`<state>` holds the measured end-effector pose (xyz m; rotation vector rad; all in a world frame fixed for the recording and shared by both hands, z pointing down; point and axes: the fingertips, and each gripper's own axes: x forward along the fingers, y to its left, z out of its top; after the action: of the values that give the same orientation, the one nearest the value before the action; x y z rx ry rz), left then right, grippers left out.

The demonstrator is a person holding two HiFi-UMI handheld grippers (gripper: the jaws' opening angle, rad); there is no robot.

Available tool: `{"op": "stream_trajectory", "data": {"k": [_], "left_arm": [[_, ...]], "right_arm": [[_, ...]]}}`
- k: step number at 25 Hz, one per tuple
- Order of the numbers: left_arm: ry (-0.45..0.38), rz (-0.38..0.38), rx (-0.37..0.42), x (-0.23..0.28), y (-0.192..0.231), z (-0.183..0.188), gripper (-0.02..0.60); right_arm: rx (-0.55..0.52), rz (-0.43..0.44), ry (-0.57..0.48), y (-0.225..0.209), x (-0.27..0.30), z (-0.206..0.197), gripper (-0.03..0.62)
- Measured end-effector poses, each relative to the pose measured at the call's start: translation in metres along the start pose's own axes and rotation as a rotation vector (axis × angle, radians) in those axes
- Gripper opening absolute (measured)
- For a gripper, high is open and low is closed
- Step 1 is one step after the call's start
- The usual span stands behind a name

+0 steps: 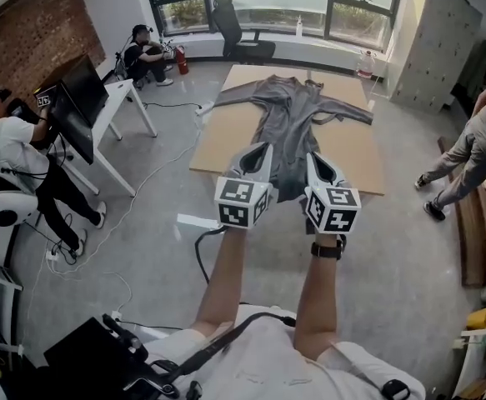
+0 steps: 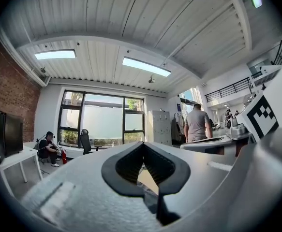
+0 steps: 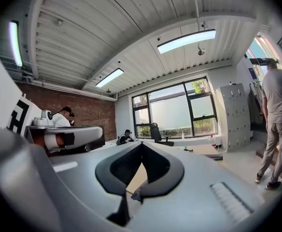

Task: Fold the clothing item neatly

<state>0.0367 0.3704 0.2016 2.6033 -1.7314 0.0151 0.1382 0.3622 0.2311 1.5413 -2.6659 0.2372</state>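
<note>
A grey long-sleeved garment (image 1: 290, 119) lies spread flat on a brown cardboard sheet (image 1: 222, 140) on the floor, sleeves out to both sides, hem towards me. I hold both grippers side by side at arm's length, above the floor and level with the hem in the head view. My left gripper (image 1: 260, 150) (image 2: 142, 145) is shut with nothing between its jaws. My right gripper (image 1: 313, 158) (image 3: 141, 145) is shut and empty too. Both gripper views look across the room at the windows and ceiling, with only a sliver of cardboard showing through the jaws.
A white desk (image 1: 119, 98) with monitors stands at the left, a person (image 1: 13, 152) beside it and cables on the floor. Another person (image 1: 145, 55) sits by the windows near an office chair (image 1: 238, 32). A third person (image 1: 468, 148) walks at the right, near grey lockers (image 1: 438, 44).
</note>
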Motion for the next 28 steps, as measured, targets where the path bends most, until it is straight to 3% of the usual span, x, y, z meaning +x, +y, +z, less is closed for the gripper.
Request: {"op": "stream_trajectory", "data": {"k": [8, 14, 18, 21, 25, 28], "left_arm": [[0.068, 0.028, 0.012, 0.015, -0.017, -0.028, 0.0], [0.076, 0.025, -0.02, 0.045, -0.003, -0.04, 0.0], [0.082, -0.001, -0.053, 0.08, 0.018, -0.049, 0.0], [0.055, -0.01, -0.073, 0.117, 0.04, -0.036, 0.0], [-0.022, -0.025, -0.096, 0.164, 0.076, -0.009, 0.0], [-0.032, -0.032, -0.09, 0.188, 0.109, -0.007, 0.0]], "right_arm": [[-0.045, 0.033, 0.03, -0.022, 0.002, -0.017, 0.011], [-0.01, 0.04, 0.032, -0.033, 0.028, -0.024, -0.005], [-0.021, 0.004, 0.101, -0.048, 0.064, -0.033, -0.005], [-0.028, -0.008, 0.123, -0.065, 0.097, -0.016, -0.005], [-0.045, -0.036, 0.053, -0.083, 0.143, 0.026, -0.005], [-0.054, -0.036, 0.039, -0.081, 0.182, 0.035, -0.005]]}}
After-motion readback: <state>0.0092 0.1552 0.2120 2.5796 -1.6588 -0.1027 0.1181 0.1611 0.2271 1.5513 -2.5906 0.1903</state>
